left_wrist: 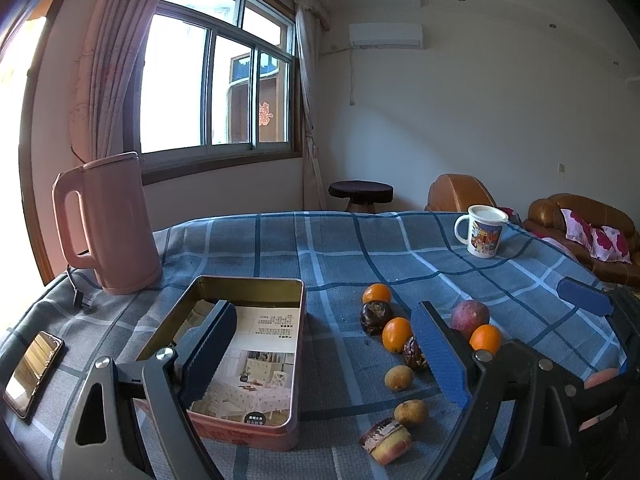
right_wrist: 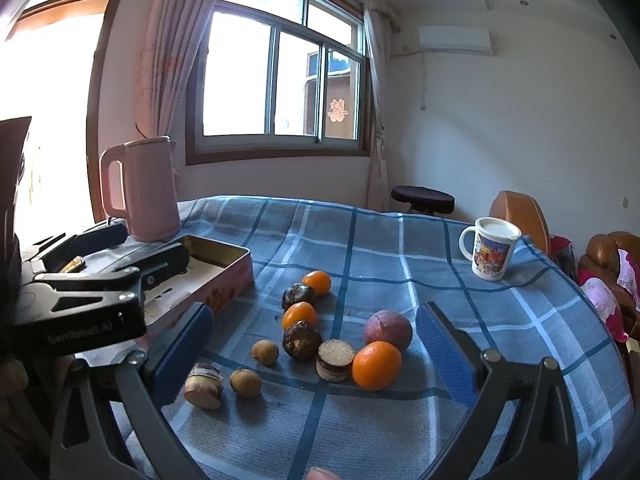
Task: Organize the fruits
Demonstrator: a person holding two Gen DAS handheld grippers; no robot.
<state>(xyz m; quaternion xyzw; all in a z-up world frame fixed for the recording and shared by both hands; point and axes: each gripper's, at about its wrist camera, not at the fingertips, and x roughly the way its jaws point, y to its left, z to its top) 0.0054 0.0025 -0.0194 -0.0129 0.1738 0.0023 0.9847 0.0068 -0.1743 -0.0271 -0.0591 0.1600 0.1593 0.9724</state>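
Checked cloth (left_wrist: 344, 248) over surface: woven, matt, blue-grey. Tin box (left_wrist: 256, 292): metal, glossy gold inner walls, printed paper sheet (left_wrist: 260, 364) lining bottom. Kettle (left_wrist: 108, 220): pink plastic, matt, smooth. Mug (left_wrist: 482, 232): glazed, glossy, printed picture. Phone (left_wrist: 32, 372): glossy glass face. Oranges (right_wrist: 376, 364): smooth, slight sheen. Dark fruits (right_wrist: 301, 339): rough, wrinkled skin. Fingers (right_wrist: 444, 352): blue ribbed pads, black matt frames.

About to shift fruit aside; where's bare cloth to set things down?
Free: the tablecloth between the fruit cluster and the mug, and the near edge below the oranges. Crowded: beside the tin and the kettle.
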